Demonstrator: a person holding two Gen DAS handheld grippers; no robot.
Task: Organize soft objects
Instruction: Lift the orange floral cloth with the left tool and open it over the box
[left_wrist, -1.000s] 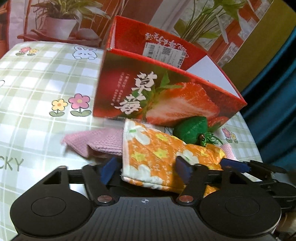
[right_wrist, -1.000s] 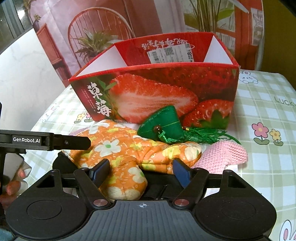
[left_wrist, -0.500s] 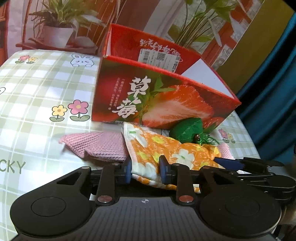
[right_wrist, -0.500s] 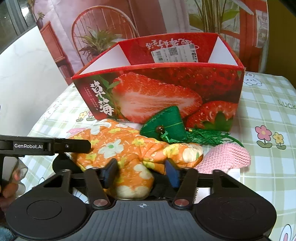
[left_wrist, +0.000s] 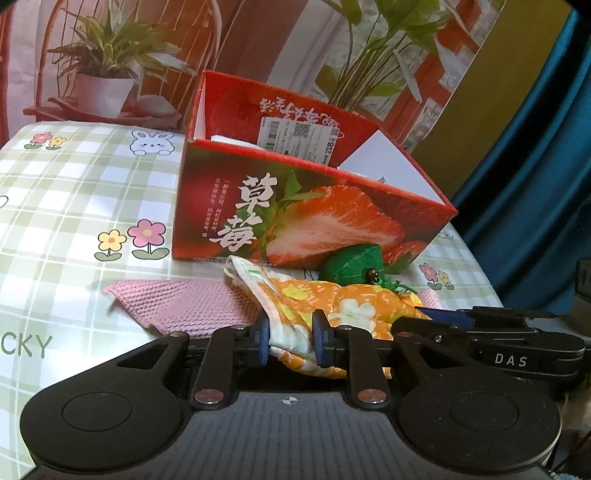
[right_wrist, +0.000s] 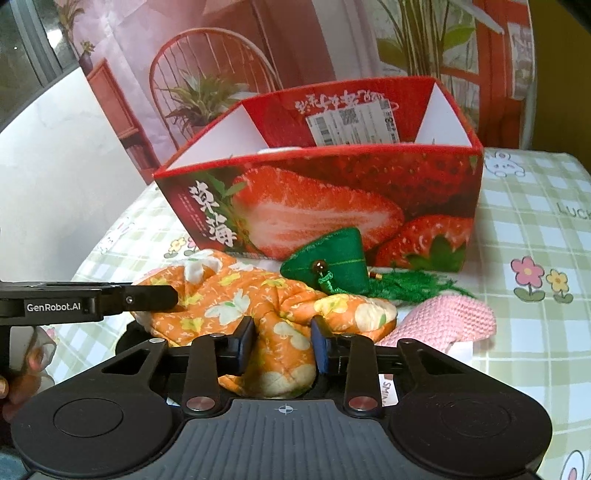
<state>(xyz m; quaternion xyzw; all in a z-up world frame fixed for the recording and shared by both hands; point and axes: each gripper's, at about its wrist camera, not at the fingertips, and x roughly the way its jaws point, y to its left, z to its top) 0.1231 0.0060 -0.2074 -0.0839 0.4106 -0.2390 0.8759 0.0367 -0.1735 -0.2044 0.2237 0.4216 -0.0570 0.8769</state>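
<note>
Left wrist view shows the left gripper (left_wrist: 289, 338) pinched onto one end of the orange floral cloth (left_wrist: 332, 306), its blue pads (left_wrist: 263, 341) pressing a fold of white-and-orange fabric between them. Right wrist view shows the right gripper (right_wrist: 282, 341) closed on the other end of the same cloth (right_wrist: 258, 306), a thick wad bulging between the fingers. The cloth lies bunched on the checked tablecloth (left_wrist: 74, 206) just in front of the strawberry box (right_wrist: 332, 206), which stands open at the top.

A green tasselled pouch (right_wrist: 332, 264) rests against the far edge of the cloth, touching it, and its tassel (right_wrist: 413, 290) trails toward the pink knitted cloth (right_wrist: 454, 314). Lifting the orange cloth could drag the pouch along or tip it away if the tassel is caught in the folds; whether it is actually tangled is hard to tell from here. The pink cloth seems to run under the orange one, since it shows on both sides (left_wrist: 184, 302), so it may ride up with the lift.

Each grip takes only a small bite of loose fabric, so the middle will likely sag and could catch on the near wall of the box, nudging the light carton backward. Uneven pull between the two hands could also slip the thinner fold out of the left pads
</note>
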